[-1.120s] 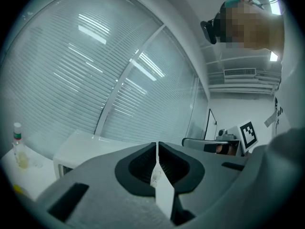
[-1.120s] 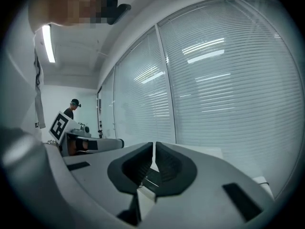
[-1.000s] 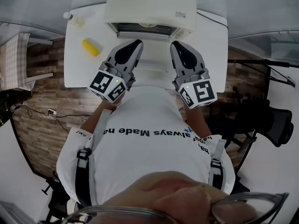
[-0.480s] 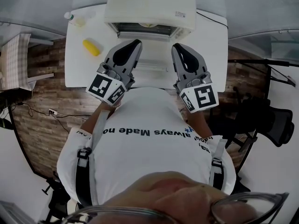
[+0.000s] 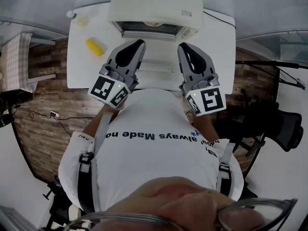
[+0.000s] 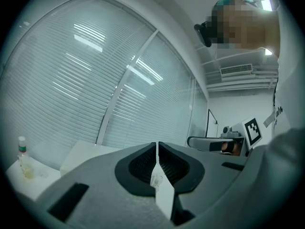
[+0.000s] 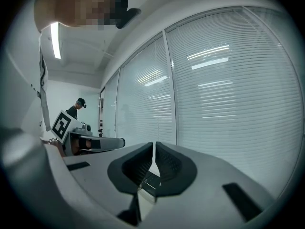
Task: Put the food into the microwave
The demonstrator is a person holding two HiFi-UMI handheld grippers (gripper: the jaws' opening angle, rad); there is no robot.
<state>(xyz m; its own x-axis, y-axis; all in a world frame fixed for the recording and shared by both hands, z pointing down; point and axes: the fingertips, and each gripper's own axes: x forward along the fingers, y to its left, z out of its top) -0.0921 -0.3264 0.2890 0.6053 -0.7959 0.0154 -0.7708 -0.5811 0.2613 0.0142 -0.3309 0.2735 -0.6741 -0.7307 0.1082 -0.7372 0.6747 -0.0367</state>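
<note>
A yellow piece of food (image 5: 95, 47) lies on the white table (image 5: 82, 71), left of the cream microwave (image 5: 154, 6). The microwave's front shows a dark strip (image 5: 149, 29) facing me. My left gripper (image 5: 139, 43) is held above the table's near edge, right of the food and apart from it, shut with nothing between its jaws. My right gripper (image 5: 183, 46) hovers beside it, in front of the microwave's right half, also shut and empty. In the left gripper view the gripper (image 6: 157, 144) points up at window blinds; the right gripper (image 7: 154, 144) does the same.
A small bottle (image 5: 77, 17) stands at the table's far left corner, also seen as the bottle (image 6: 21, 156) in the left gripper view. A black office chair (image 5: 274, 124) is to the right. Another person (image 7: 78, 106) stands far back in the room.
Both grippers have drifted only slightly, the left one's marker cube a little leftward and the right one's a little rightward. Both stay shut; the food has not moved.
</note>
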